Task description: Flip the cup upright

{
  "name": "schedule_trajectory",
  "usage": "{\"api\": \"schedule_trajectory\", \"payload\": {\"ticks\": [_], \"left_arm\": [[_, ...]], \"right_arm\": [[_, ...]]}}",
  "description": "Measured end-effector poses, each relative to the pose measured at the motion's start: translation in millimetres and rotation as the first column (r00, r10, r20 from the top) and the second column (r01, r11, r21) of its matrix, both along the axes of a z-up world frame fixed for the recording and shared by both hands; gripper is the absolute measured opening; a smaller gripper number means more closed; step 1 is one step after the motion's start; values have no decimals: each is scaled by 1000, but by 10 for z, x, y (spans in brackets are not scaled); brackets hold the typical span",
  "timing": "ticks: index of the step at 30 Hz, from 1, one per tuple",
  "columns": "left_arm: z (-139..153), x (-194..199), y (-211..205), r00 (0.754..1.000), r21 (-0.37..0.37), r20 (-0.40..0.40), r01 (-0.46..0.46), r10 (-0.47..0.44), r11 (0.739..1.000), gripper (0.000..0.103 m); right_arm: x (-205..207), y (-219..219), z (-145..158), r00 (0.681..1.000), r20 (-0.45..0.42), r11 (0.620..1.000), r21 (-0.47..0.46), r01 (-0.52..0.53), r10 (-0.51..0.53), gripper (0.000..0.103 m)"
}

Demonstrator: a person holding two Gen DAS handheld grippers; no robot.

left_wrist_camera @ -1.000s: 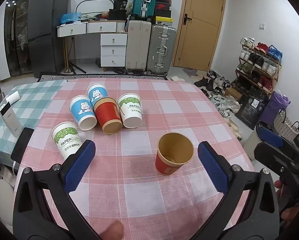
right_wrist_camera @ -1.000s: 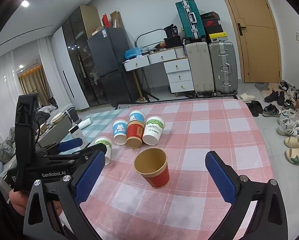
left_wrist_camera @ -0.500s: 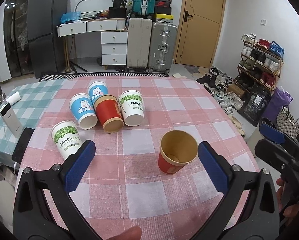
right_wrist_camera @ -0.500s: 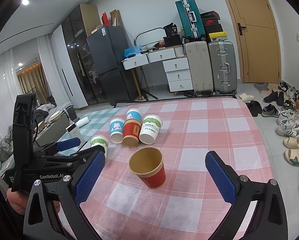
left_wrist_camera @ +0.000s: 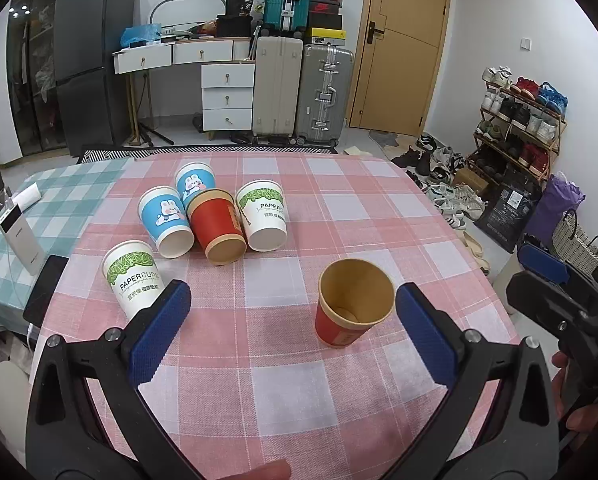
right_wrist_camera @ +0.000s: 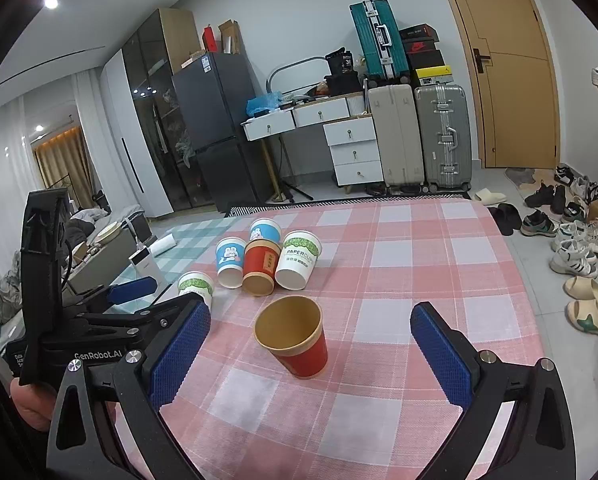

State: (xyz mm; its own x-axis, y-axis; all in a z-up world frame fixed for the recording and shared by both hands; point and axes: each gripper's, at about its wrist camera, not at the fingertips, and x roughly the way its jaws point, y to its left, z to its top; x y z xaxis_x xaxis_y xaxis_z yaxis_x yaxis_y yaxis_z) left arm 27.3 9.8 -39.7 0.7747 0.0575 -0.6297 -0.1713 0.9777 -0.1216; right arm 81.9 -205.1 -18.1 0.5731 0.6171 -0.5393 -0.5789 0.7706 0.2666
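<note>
Left wrist view shows the left gripper (left_wrist_camera: 289, 316) with jaws wide, holding nothing. The red cup (left_wrist_camera: 353, 304) stands upright on the table (left_wrist_camera: 339, 200), between the jaws and close to the right one, not touching. Right wrist view shows the right gripper (right_wrist_camera: 311, 350) also wide and empty, with the same cup (right_wrist_camera: 293, 336) between its jaws. Five cups (left_wrist_camera: 215, 216) stand upside down beyond the jaws.

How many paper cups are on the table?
6: one red cup upright in front; red, two blue and two white cups behind.
</note>
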Motion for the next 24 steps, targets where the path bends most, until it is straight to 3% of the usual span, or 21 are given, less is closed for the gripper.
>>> {"api": "schedule_trajectory", "payload": {"ticks": [24], "left_arm": [[8,-50,33,1000,-6,3,-23,23,1000,102]], "right_arm": [[-4,-24,3,1000,0,1000,3,-9,9,102]]}}
